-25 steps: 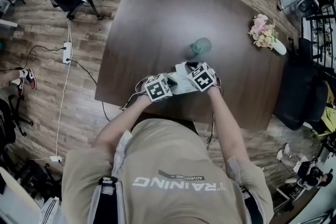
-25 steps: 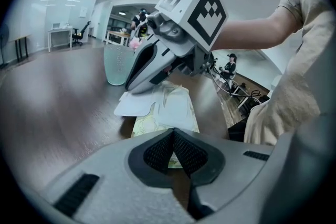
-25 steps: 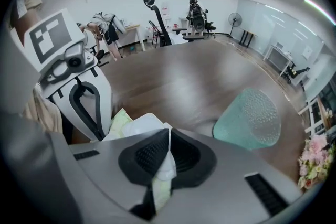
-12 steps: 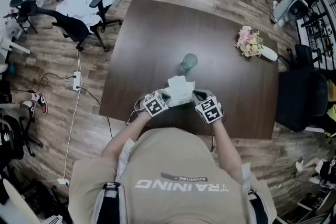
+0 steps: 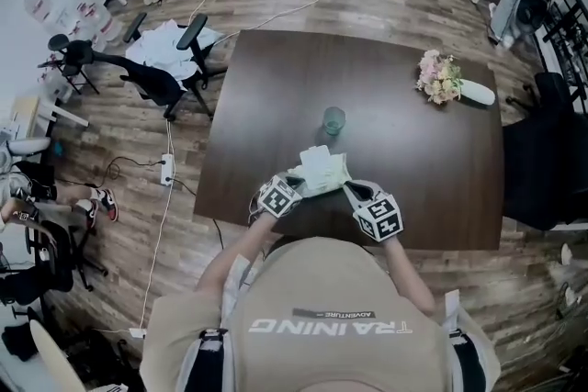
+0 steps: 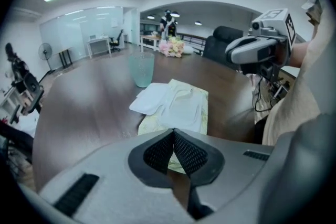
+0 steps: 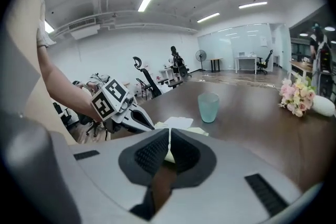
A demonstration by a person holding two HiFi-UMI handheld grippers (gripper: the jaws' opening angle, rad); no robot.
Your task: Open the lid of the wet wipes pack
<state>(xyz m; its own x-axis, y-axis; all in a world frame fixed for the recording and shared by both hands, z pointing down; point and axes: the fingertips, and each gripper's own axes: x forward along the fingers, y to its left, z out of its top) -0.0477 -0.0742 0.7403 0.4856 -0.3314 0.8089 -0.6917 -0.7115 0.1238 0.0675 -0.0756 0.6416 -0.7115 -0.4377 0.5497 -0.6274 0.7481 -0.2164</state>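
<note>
Since the lid [image 6: 149,98] already lies folded back toward the cup [image 5: 333,119], the opening looks done (only letting go is left, I'd judge). Your pack [image 5: 329,177] lies face up near the front edge of the bench [image 5: 432,170], its long axis running from the left hand-held gripper [image 6: 173,132], apparently clenched on its near end, toward the right hand-held gripper [image 7: 169,136], clenched empty.

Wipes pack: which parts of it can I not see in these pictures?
- Head view: print on the pack is too small to read.
- Left gripper view: its near end is hidden behind the left claw.
- Right gripper view: the right claw hides most of it.
</note>
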